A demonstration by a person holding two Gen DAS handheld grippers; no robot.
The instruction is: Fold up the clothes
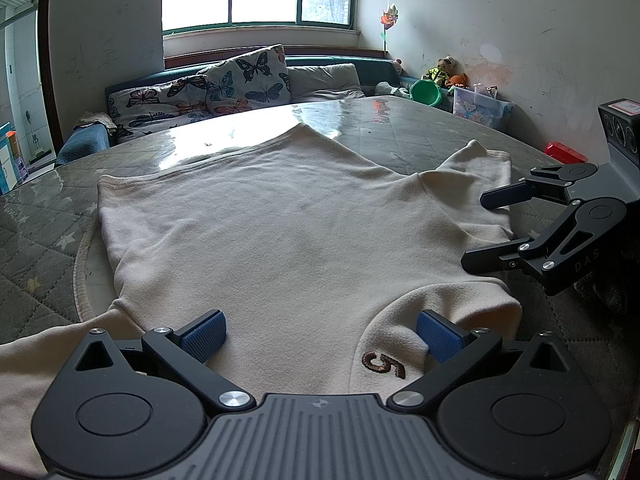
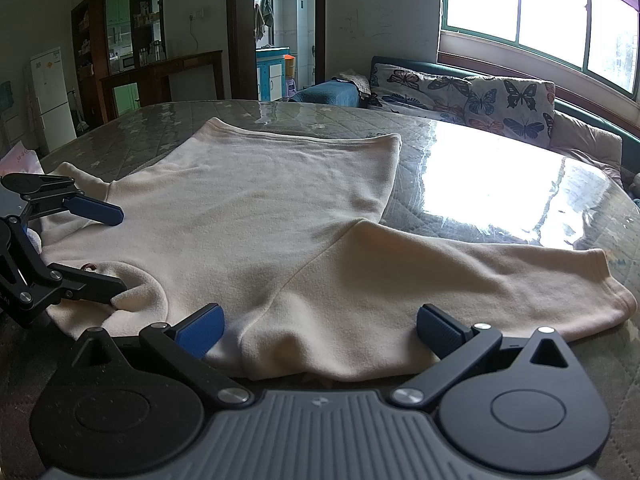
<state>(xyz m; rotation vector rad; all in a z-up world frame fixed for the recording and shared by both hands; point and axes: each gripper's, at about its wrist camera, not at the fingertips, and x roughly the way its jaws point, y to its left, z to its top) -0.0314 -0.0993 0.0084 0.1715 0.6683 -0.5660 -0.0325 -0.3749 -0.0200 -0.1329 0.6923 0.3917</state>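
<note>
1. A cream sweatshirt [image 1: 288, 232] lies spread flat on the table [image 1: 40, 216], which has a quilted cover under a glossy clear sheet. Its hem points to 12 o'clock in the left wrist view.
2. The collar edge carries a brown embroidered "5" [image 1: 383, 364], at 5 o'clock in that view, beside the right pad.
3. Left gripper [image 1: 320, 338]: jaws spread wide, blue pads low over the cloth near the collar, nothing pinched.
4. Right gripper [image 2: 318, 330]: jaws spread wide at the shoulder edge of the garment, pinching nothing. Whether the pads touch the fabric cannot be told.
5. One sleeve [image 2: 500, 280] extends toward 3 o'clock in the right wrist view, lying flat.
6. Butterfly-print cushions [image 1: 224, 88] sit on the bench beyond the table, at 11 o'clock in the left wrist view.
</note>
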